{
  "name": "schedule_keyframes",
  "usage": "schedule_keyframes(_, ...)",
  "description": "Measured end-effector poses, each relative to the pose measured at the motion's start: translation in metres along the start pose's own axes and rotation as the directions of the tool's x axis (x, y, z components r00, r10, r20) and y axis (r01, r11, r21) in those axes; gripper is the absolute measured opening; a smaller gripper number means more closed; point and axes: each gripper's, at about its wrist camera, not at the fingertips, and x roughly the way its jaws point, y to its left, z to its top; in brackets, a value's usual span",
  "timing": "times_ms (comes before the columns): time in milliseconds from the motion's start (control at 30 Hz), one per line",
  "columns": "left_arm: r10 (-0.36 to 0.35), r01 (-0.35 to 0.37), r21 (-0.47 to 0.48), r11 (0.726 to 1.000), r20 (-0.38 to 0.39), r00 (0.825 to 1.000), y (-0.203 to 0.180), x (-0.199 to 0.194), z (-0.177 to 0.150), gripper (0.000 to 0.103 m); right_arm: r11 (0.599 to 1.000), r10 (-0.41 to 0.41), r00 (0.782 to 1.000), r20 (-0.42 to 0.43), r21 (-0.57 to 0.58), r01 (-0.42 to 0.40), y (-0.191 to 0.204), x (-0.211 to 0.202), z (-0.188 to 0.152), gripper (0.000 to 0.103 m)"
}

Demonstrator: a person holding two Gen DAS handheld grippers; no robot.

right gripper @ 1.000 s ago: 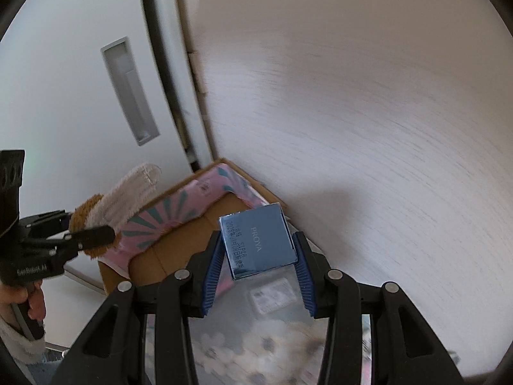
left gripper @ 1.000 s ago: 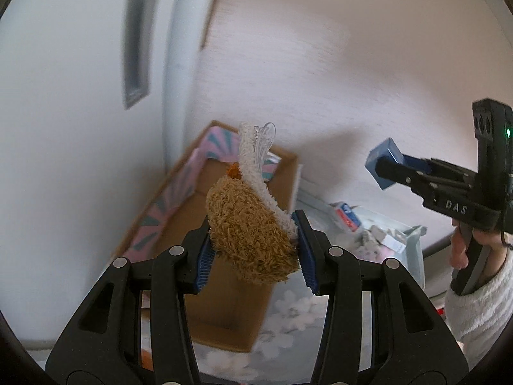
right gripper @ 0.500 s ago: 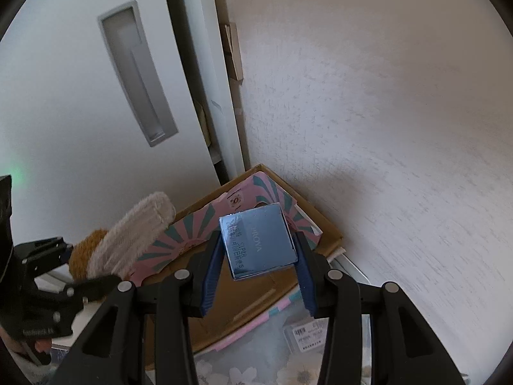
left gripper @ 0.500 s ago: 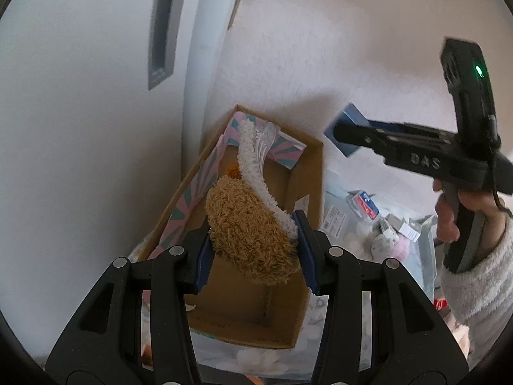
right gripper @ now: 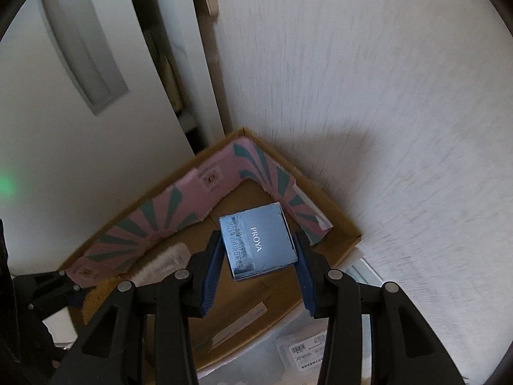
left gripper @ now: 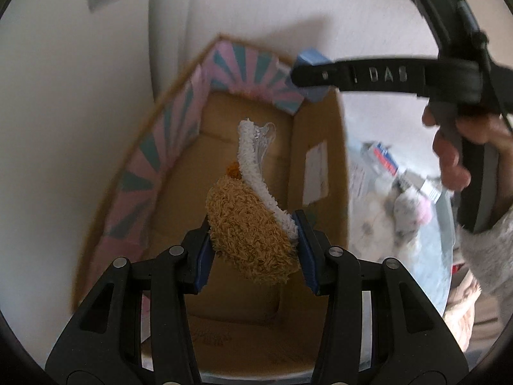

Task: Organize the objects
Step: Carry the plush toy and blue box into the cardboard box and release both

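My left gripper [left gripper: 253, 243] pinches the soft, light plush toy [left gripper: 248, 234] by its squashy body above the cardboard box [left gripper: 320, 134]; my right gripper [right gripper: 258, 253] clamps the stiff, smooth blue carton [right gripper: 258, 245] over its far corner

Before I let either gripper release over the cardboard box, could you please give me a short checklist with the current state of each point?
1. Left gripper shut on the plush toy: ok.
2. Plush toy over the open cardboard box, inside its walls: ok.
3. Right gripper shut on the blue PROYA box: ok.
4. Blue PROYA box over the cardboard box's inside: ok, though it hangs near the far corner by the pink flaps.
5. Landing spot under each item free: ok under the plush toy, where bare cardboard floor shows; cannot tell right under the blue PROYA box.
6. Height of each item above the box floor: cannot tell.
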Motion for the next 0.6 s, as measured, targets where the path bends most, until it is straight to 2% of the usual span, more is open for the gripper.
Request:
schedule_keyframes(167,0.002,-0.001,0.013,1.000,-0.061,0.998,0.003,0.025,-0.011,0.042,1.000,-0.013,0.998,-0.061,-0.003,0.013,0.003,0.028,-0.013,0.039)
schedule_keyframes(433,0.017,-0.014,0.037,0.999,-0.072,0.997,-0.001,0.035,-0.011,0.042,1.000,-0.019,0.995,-0.100,0.014,0.021,0.004,0.042,-0.028,0.039)
schedule_keyframes(533,0.065,-0.060,0.069,0.996,-0.071,0.995,-0.005,0.032,-0.009,0.043,0.999,-0.023,0.995,-0.095,0.020,0.025,0.006,0.040,-0.030,0.040)
schedule_keyframes(600,0.096,-0.091,0.081,0.993,-0.063,0.993,-0.011,0.031,-0.003,0.048,0.999,-0.038,0.995,-0.092,0.019,0.039,0.007,0.038,-0.030,0.040)
